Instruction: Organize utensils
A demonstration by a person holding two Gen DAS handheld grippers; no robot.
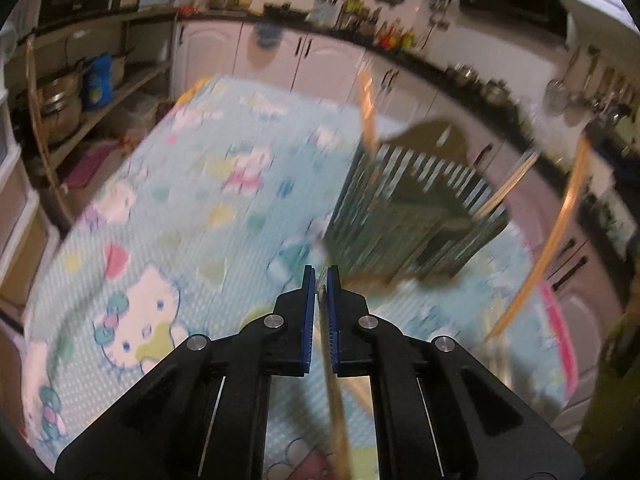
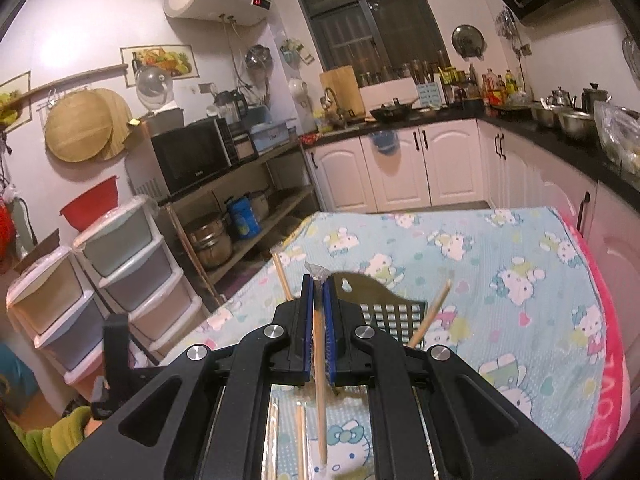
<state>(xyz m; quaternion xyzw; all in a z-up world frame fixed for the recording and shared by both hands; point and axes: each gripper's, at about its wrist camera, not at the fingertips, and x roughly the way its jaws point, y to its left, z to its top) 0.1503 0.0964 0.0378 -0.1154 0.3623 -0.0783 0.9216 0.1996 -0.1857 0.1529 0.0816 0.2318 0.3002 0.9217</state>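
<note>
The left gripper (image 1: 321,276) has its blue-padded jaws pressed together on a thin pale wooden chopstick (image 1: 334,404), which runs from the pads back toward the camera; the view is smeared by motion. The right gripper (image 2: 318,286) likewise pinches a slender bamboo chopstick in a clear plastic sleeve (image 2: 319,364), the crinkled sleeve end poking out beyond the jaw tips.

Both sticks look light, stiff and narrow, so weight should be no trouble. The risk is pivoting: a round, smooth stick held at one spot can swing or slide between the pads, and the plastic wrap probably makes the right one slicker. A hold nearer the middle would steady it; the right pinch appears to sit close to the upper end, leaving a long tail hanging.

The dark green slotted plastic utensil holder (image 1: 408,208) stands on the cartoon-cat-printed light blue cloth over the tabletop (image 1: 168,200), just beyond and right of the left jaws. Other bare chopsticks (image 2: 430,314) already lean out of it, so a new stick must thread past them. More chopsticks (image 2: 299,440) lie near on the cloth.

The cloth's left side is open. The pink-trimmed right edge (image 2: 600,360) falls off close to the white cabinets (image 2: 404,168), leaving little room there.
</note>
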